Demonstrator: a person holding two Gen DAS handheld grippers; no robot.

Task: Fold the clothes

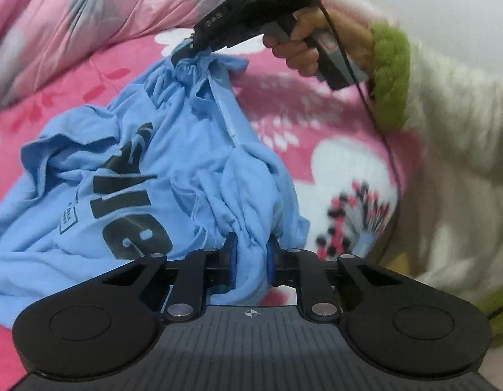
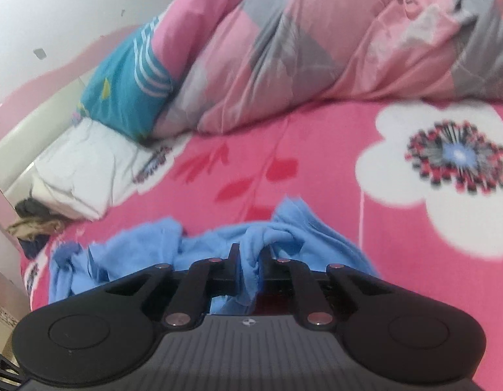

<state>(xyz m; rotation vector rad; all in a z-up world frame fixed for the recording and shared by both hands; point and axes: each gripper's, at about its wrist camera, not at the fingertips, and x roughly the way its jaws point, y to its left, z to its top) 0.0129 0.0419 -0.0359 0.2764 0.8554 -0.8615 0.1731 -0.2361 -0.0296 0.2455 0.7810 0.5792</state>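
The right tongs (image 2: 249,268) are seen at 6 o'clock, their two black fingers (image 2: 233,270) closed on a bunched fold of the light blue shirt (image 2: 284,238). The rest of the shirt is spread crumpled toward 8 o'clock on the pink bed sheet (image 2: 316,176), which is printed with red leaves and a large white flower (image 2: 446,169) at 3 o'clock. A pink and grey quilt (image 2: 316,49) is heaped at 12 o'clock. A teal striped pillow (image 2: 124,84) is propped at 10 o'clock above a white pillow (image 2: 78,169), and dark clothes (image 2: 33,221) are piled at 9 o'clock
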